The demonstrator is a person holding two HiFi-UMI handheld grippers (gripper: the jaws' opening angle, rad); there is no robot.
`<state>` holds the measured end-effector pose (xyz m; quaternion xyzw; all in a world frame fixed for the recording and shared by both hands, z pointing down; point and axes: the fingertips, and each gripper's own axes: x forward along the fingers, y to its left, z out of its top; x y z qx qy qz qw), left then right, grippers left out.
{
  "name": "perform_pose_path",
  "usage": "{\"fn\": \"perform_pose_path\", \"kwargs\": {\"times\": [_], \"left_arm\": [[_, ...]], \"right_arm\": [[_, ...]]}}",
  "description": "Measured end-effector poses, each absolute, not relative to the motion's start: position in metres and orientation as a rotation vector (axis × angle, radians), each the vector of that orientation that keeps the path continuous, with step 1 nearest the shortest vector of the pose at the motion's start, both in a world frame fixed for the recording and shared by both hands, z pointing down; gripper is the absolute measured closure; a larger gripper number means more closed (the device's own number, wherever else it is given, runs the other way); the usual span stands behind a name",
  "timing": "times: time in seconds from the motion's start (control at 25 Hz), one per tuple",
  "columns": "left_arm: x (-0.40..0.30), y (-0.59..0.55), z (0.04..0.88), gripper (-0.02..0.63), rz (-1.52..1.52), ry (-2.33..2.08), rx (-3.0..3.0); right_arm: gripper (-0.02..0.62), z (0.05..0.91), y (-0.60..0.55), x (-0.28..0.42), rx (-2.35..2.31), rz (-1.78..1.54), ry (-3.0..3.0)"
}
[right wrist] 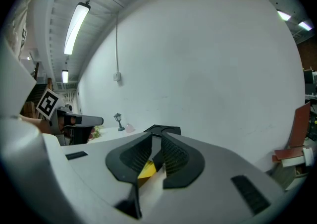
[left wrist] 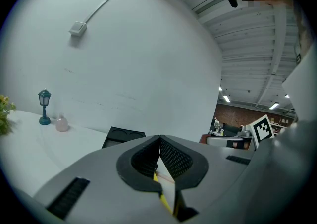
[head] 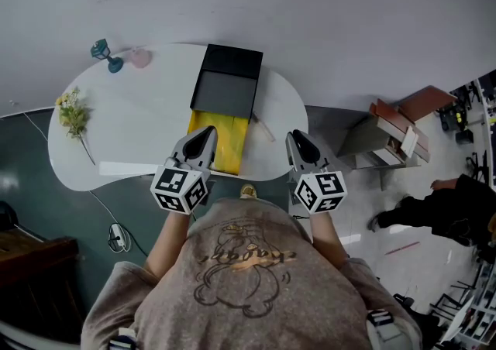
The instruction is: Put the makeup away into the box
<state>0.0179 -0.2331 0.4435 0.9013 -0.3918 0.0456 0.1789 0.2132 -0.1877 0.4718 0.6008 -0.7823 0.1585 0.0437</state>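
Note:
A black box (head: 226,81) lies open at the back of the white table (head: 147,124), with a yellow tray or lining (head: 219,143) stretching from it toward me. A thin stick-like makeup item (head: 262,128) lies just right of the yellow part. My left gripper (head: 208,133) hovers over the near end of the yellow part, jaws closed tip to tip and empty (left wrist: 159,139). My right gripper (head: 295,138) is at the table's front right, apart from the stick. Its jaws (right wrist: 156,139) stand a narrow slit apart with nothing between them; the box (right wrist: 166,130) shows beyond.
A small teal lamp figure (head: 105,54) and a pink bottle (head: 139,57) stand at the back left, a flower sprig (head: 74,112) at the left. A low shelf with books (head: 395,135) stands on the floor to the right, a person (head: 457,201) beyond it.

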Motion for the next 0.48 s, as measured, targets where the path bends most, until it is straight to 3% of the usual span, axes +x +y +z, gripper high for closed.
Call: {"fn": "perform_pose_path", "kwargs": {"times": [0.16, 0.48], "left_arm": [[0.018, -0.232, 0.444, 0.584, 0.130, -1.112, 2.539], [0.011, -0.231, 0.444, 0.584, 0.140, -1.135, 2.531]], "right_arm": [[0.467, 0.478, -0.192, 0.213, 1.802, 0.539, -2.397], [0.387, 0.486, -0.201, 0.204, 1.721, 0.556, -2.414]]}}
